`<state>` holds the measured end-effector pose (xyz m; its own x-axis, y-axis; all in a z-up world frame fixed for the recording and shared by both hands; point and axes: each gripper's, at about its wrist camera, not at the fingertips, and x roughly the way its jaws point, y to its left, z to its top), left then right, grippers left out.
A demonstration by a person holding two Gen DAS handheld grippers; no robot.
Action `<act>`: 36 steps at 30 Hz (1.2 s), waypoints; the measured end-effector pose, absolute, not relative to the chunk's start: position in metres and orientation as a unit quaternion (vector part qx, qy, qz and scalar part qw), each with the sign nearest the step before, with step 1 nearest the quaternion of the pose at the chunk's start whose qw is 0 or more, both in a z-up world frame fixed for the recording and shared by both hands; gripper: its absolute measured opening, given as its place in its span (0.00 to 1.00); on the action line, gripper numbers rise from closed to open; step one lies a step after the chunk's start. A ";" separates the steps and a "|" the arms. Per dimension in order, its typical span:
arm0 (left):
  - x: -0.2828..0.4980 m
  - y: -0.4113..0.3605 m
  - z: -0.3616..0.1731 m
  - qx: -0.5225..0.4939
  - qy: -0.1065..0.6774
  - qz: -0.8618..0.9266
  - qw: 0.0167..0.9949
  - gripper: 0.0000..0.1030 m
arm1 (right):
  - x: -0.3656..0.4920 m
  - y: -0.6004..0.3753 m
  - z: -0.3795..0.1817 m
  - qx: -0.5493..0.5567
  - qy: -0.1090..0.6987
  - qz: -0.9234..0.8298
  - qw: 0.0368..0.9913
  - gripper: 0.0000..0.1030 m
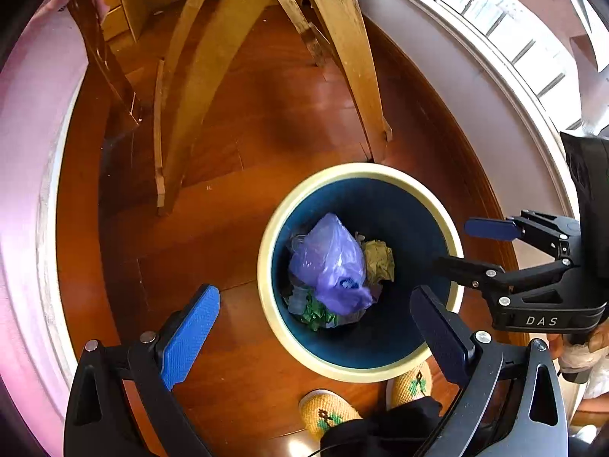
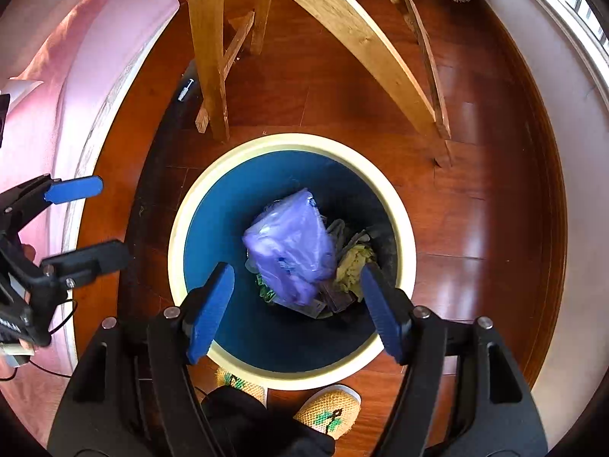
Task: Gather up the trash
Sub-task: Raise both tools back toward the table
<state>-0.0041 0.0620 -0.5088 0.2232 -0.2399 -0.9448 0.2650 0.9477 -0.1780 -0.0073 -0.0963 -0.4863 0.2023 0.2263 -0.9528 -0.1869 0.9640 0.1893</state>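
A round waste bin [image 2: 198, 205] with a cream rim and dark blue inside stands on the reddish wooden floor [image 2: 475, 209], just in front of the legs of a wooden chair [image 2: 207, 57]. Inside it lies the trash: a crumpled purple plastic bag [image 2: 289, 243] on top, a wad of yellowish paper [image 2: 354, 262] touching its right side, and green scraps [image 1: 316, 314] under its near edge (other bits beneath are too dark to name).

The left gripper [image 1: 316, 339] points steeply down beside the bin's near left rim, jaws spread wide with nothing between the blue pads [image 1: 190, 335]. The right gripper [image 2: 297, 312] hangs over the bin's near side, jaws also wide apart and empty, the bag showing in the gap well below them.

Two knitted yellow slippers [image 2: 329, 411] with green patterns stand at the bin's near rim. A pink bedcover [image 2: 49, 95] lies to the left.
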 end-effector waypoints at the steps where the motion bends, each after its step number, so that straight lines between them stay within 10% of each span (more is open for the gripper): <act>1: -0.005 0.064 -0.506 0.008 0.600 -0.161 0.784 0.98 | -0.008 -0.096 -0.483 0.017 0.617 0.132 0.775 0.65; 36: -0.079 0.060 -0.034 -0.062 0.496 -0.127 0.857 0.98 | -0.060 -0.093 -0.020 0.035 0.506 0.192 0.840 0.65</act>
